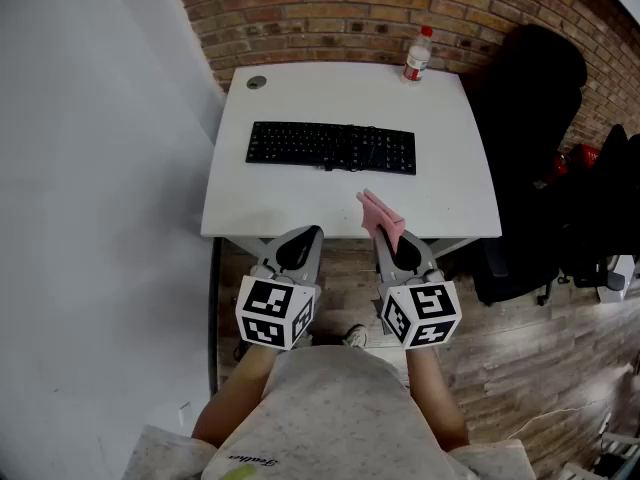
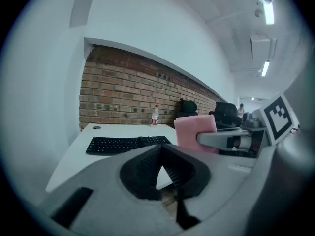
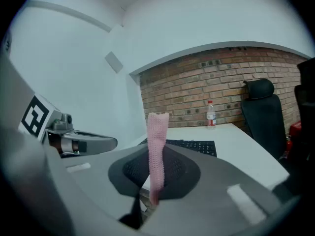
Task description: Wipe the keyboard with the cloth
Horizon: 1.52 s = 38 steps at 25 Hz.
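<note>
head view: your right gripper (image 1: 397, 244) is clamped on the pink cloth (image 1: 381, 216), held upright over the near edge of the table (image 1: 445, 183). the keyboard (image 1: 331, 147) lies ahead and slightly left, well apart, with its long axis running left to right. your left gripper (image 1: 298, 245) waits alongside.
left gripper view: the jaws meet at their tips with nothing between them.
right gripper view: the cloth stands pinched between the jaws, with the keyboard beyond it. the right hand likely goes forward, then sweeps along that axis.

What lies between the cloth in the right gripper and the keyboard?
Only bare white table shows in the head view between cloth and keyboard.
</note>
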Each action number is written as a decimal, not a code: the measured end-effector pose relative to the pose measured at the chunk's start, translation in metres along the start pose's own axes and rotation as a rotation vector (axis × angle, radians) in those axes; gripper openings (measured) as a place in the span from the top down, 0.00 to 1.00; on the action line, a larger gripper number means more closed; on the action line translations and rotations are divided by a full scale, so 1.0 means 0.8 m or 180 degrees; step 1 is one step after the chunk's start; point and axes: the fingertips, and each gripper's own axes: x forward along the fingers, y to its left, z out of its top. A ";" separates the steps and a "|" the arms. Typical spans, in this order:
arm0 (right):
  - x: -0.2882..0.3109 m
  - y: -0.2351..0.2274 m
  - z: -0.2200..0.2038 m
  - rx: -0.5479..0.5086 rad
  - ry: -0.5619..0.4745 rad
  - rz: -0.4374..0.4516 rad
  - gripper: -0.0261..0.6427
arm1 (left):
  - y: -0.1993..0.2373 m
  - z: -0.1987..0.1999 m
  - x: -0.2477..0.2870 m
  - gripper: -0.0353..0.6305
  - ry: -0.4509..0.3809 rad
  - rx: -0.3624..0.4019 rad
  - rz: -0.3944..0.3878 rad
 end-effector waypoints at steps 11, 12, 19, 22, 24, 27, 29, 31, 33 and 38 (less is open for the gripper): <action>-0.009 -0.026 -0.006 0.0001 0.0018 0.0097 0.93 | -0.025 -0.004 0.021 0.95 0.0014 -0.0070 0.0035; -0.010 -0.030 -0.006 0.0003 0.0019 0.0113 0.93 | -0.028 -0.004 0.024 0.95 0.0017 -0.0075 0.0045; -0.014 -0.052 -0.006 0.0105 -0.0040 0.0300 0.93 | -0.046 -0.003 0.045 0.95 -0.0076 -0.0250 0.0167; -0.012 -0.060 -0.008 0.0090 -0.0044 0.0368 0.93 | -0.050 -0.005 0.052 0.95 -0.0098 -0.0261 0.0241; -0.010 -0.066 -0.008 0.0100 -0.0041 0.0399 0.93 | -0.052 -0.006 0.057 0.95 -0.0086 -0.0251 0.0281; -0.003 -0.071 -0.002 0.0118 -0.0032 0.0459 0.93 | -0.049 0.001 0.064 0.95 -0.0090 -0.0272 0.0332; 0.005 -0.071 0.000 0.0112 -0.0015 0.0500 0.93 | -0.043 0.004 0.069 0.95 -0.0096 -0.0270 0.0365; 0.015 -0.072 0.000 0.0107 0.0012 0.0526 0.93 | -0.036 0.004 0.075 0.95 -0.0093 -0.0268 0.0390; 0.027 -0.075 0.000 0.0112 0.0038 0.0537 0.93 | -0.028 0.004 0.084 0.95 -0.0080 -0.0270 0.0404; 0.069 -0.073 0.002 0.0160 0.0117 0.0573 0.92 | 0.005 0.004 0.107 0.95 -0.0027 -0.0262 0.0394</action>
